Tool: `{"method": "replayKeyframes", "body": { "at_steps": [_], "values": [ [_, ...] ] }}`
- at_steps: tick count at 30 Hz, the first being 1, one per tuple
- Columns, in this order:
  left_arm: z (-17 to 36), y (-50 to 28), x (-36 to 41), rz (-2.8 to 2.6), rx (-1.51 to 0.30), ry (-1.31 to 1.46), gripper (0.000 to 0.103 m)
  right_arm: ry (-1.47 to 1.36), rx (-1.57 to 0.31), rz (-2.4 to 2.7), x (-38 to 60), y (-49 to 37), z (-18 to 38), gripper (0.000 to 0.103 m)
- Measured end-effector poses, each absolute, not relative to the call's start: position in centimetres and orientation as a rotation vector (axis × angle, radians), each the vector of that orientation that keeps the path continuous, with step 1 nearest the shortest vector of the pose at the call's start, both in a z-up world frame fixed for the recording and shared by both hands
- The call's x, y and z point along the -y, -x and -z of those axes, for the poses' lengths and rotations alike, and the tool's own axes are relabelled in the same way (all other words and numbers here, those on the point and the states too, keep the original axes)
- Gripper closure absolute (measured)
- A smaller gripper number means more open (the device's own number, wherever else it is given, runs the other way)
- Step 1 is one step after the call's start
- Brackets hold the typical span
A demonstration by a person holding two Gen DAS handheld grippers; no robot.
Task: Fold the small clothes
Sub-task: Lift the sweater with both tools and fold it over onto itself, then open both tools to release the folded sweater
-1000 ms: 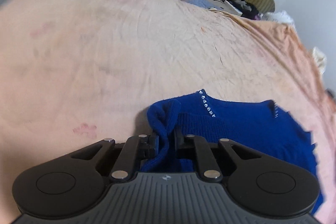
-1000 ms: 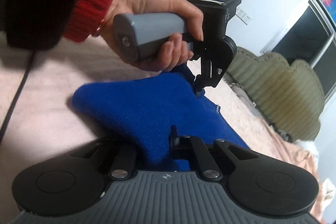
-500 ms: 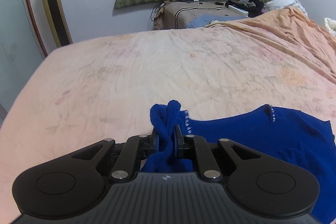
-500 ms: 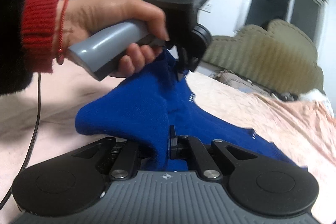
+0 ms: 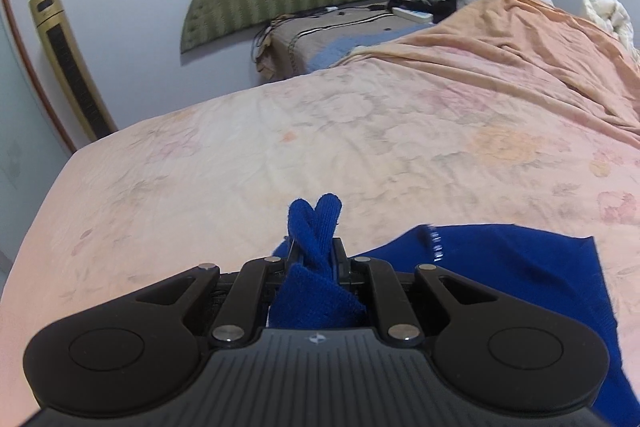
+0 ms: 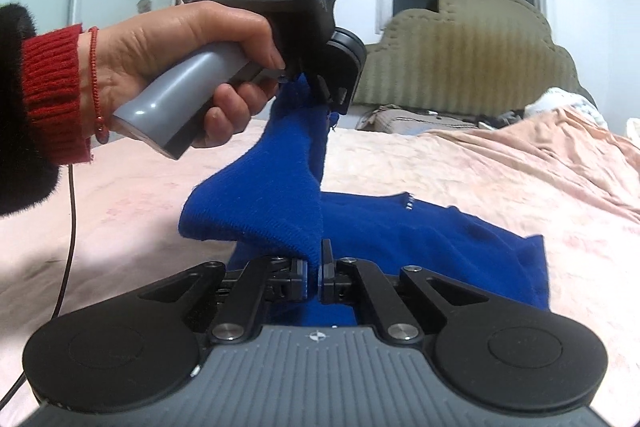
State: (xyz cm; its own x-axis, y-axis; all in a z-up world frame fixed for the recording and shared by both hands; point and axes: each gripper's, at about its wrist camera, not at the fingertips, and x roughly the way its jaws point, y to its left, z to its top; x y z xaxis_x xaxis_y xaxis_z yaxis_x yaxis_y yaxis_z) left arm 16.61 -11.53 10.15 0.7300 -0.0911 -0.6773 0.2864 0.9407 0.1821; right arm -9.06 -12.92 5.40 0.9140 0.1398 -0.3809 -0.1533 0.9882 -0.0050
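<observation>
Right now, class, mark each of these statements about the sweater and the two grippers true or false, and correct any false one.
1. The left gripper is shut on the blue sweater. True.
2. The right gripper is open and holds nothing. False: it is shut on the sweater's edge.
3. The sweater lies wholly flat on the bedsheet. False: both grippers lift part of it.
4. A hand in a red cuff holds the left gripper's handle. True.
5. The sweater is green. False: it is blue.
</observation>
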Motion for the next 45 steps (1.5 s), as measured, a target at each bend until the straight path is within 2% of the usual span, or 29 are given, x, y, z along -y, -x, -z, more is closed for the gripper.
{"method": "replayKeyframes", "body": {
  "at_steps": [13,20,27,28,30,31,32,33,34,35,45],
  "values": [
    [-7.7,-17.1,22.0,0.334,-0.745,-0.33,0.092,-0.154,-0.396,-0.021,20.8,9.5,-3.9,0.099],
    [-4.6,-17.2,26.8,0.472,-0.766,-0.355,0.091,-0.43,-0.497,0.003,25.9,9.0,-1.6,0.098],
    [-6.8,-17.2,25.8,0.486,-0.744,-0.252,0.083,-0.614,-0.536,-0.014,28.7,8.8,-0.3,0.065],
    [-7.5,-17.1,25.2,0.484,-0.725,-0.233,0.076,-0.643,-0.532,-0.02,29.1,8.7,-0.2,0.061],
    [-8.7,-17.0,24.1,0.475,-0.679,-0.196,0.053,-0.7,-0.52,-0.033,30.0,8.3,0.0,0.056],
    [-9.2,-17.0,23.6,0.464,-0.652,-0.183,0.031,-0.725,-0.516,-0.031,30.3,8.2,0.1,0.056],
    [-9.7,-16.8,23.1,0.443,-0.618,-0.178,0.022,-0.753,-0.513,-0.026,30.7,8.0,0.3,0.055],
    [-10.2,-16.5,22.7,0.416,-0.586,-0.183,0.022,-0.781,-0.51,-0.027,30.9,7.8,0.6,0.057],
    [-10.5,-16.3,22.3,0.402,-0.572,-0.196,0.022,-0.812,-0.508,-0.03,31.5,7.5,0.9,0.072],
    [-10.7,-16.0,21.9,0.396,-0.572,-0.215,0.022,-0.833,-0.509,-0.015,31.8,7.4,1.2,0.094],
    [-7.2,-10.4,16.6,0.429,-0.625,-0.351,0.022,-0.87,-0.552,-0.031,32.3,8.7,1.3,0.096]
  ]
}}
